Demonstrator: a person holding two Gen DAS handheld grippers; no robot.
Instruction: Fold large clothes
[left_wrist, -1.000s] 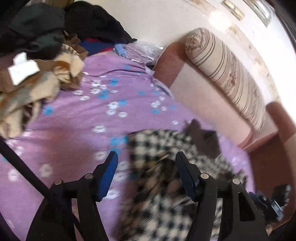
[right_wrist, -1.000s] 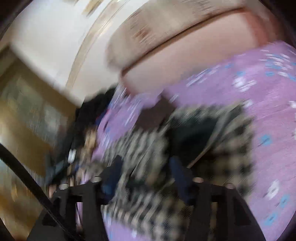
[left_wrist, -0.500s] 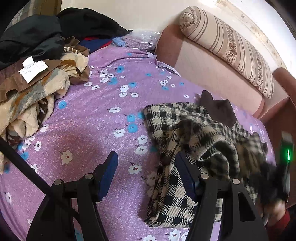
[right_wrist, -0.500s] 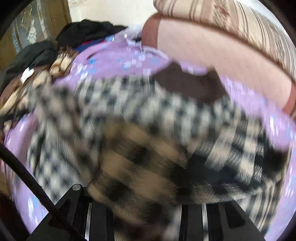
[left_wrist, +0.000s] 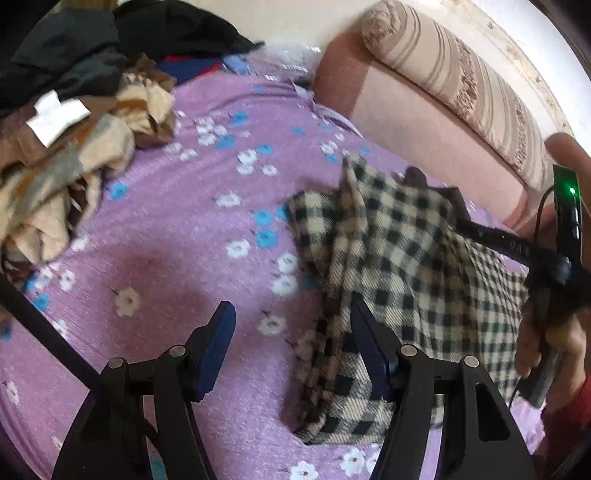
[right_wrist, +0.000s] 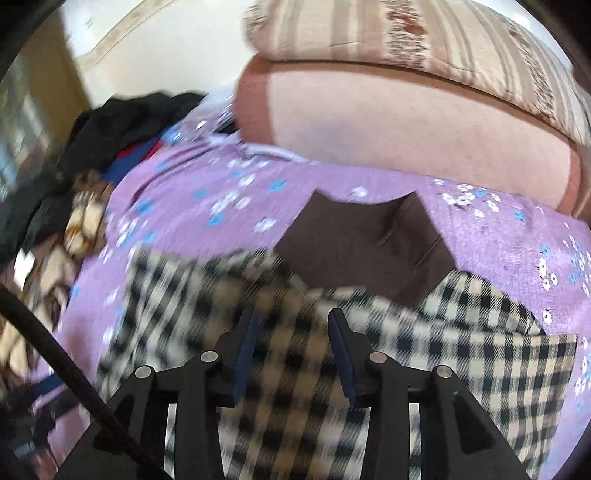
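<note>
A black-and-cream checked garment (left_wrist: 402, 273) with a brown collar (right_wrist: 365, 240) lies partly folded on the purple flowered sheet (left_wrist: 177, 229). It also fills the lower half of the right wrist view (right_wrist: 295, 350). My left gripper (left_wrist: 291, 347) is open and empty, hovering over the sheet at the garment's left edge. My right gripper (right_wrist: 293, 347) is open just above the checked cloth, holding nothing. The hand with the right gripper shows at the right edge of the left wrist view (left_wrist: 554, 317).
A heap of beige, brown and dark clothes (left_wrist: 70, 122) lies at the left of the bed. A pink sofa back (left_wrist: 424, 122) with a striped bolster (left_wrist: 465, 85) runs behind the garment. A thin black rod (left_wrist: 48, 332) crosses the lower left.
The right gripper has let go of the checked cloth it was carrying and opened; the garment has dropped flatter on the sheet. The left gripper stayed open and shifted slightly.
</note>
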